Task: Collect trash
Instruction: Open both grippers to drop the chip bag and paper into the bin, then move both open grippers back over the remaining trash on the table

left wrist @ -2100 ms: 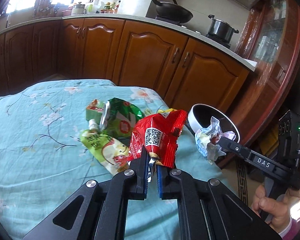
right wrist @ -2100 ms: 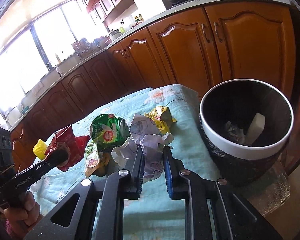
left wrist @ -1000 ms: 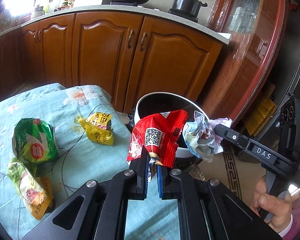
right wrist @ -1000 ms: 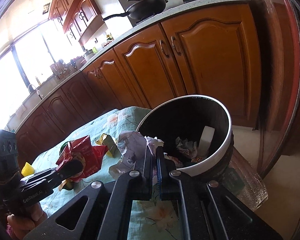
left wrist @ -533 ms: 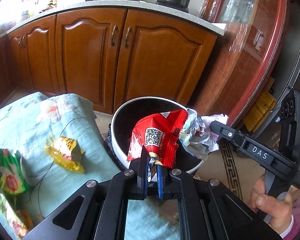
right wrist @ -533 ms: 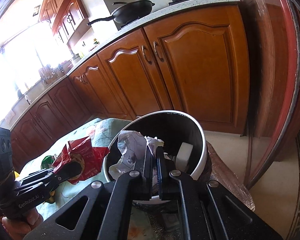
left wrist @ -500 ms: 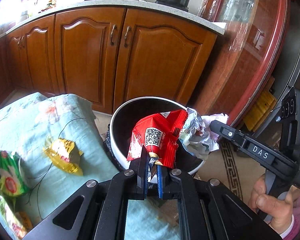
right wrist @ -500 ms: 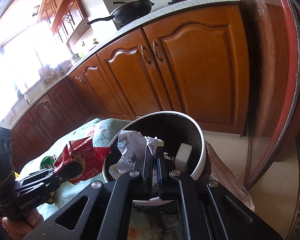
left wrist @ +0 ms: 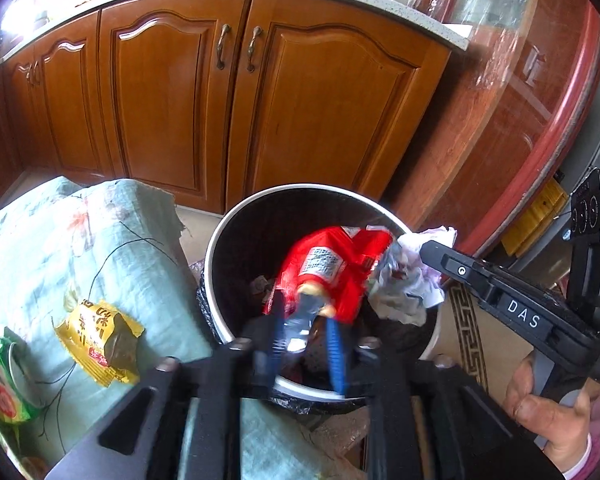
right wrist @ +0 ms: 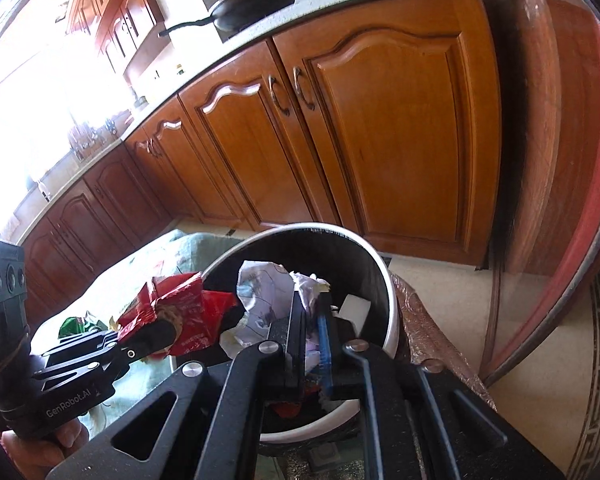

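A black bin with a white rim point(left wrist: 210, 264) stands beside the table. My left gripper point(left wrist: 306, 324) hovers over it. Its jaws are opening, and the tail of the red snack wrapper point(left wrist: 332, 268) hangs loose between the blurred pads. From the right my right gripper point(left wrist: 430, 249) reaches over the rim with crumpled paper point(left wrist: 404, 288). In the right wrist view that gripper point(right wrist: 310, 314) is just starting to open. The crumpled paper point(right wrist: 260, 292) still fills the narrow gap above the bin point(right wrist: 392, 308). The red wrapper point(right wrist: 180, 300) shows at the left.
A yellow wrapper point(left wrist: 100, 340) and a green packet point(left wrist: 0, 380) lie on the floral tablecloth point(left wrist: 60, 248) left of the bin. A white block point(right wrist: 354, 308) rests inside the bin. Wooden cabinets point(left wrist: 300, 100) stand behind, and a hand point(left wrist: 548, 408) grips the right tool.
Both grippers have moved from the table to above the bin. The left jaws have sprung apart and the red wrapper has tipped forward. The right jaws have parted slightly.
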Tool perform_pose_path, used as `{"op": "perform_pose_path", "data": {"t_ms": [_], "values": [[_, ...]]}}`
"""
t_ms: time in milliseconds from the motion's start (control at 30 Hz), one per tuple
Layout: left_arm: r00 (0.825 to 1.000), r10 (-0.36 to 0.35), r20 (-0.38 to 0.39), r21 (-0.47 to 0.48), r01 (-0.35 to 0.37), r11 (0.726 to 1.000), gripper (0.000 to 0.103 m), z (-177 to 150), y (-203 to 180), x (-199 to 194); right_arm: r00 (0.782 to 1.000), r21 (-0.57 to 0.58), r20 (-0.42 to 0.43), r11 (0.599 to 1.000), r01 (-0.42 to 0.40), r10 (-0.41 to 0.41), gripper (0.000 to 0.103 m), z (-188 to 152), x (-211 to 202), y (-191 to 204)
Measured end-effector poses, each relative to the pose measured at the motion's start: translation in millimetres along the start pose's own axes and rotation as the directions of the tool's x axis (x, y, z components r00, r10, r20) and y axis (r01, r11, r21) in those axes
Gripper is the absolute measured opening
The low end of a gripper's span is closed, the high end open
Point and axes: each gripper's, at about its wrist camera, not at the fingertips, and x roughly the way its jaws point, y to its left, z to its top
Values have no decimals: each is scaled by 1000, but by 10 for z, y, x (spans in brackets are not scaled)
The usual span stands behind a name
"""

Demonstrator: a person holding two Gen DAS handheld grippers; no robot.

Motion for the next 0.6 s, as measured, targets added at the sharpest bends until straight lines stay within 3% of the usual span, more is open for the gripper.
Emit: {"op": "perform_pose_path", "data": {"t_ms": [67,133,400,600], "values": [[1000,7,18,-4,-7,1000,50,2,-18,-18,1000,11,-16,1000,-2,2,26,-3,31,-24],[999,22,24,-9,-22,1000,59,-11,-29,-35,1000,23,-7,1000,-15,15,55,2,9,-42],[999,34,41,-75,-31,997,70,-341,79,-338,998,35,27,998,-51,50,80,-76,-156,23],[996,56,66,-105,-49,993,74,-676,211,-716,994,27,37,995,-99,98,87,-242,-281,236]]}}
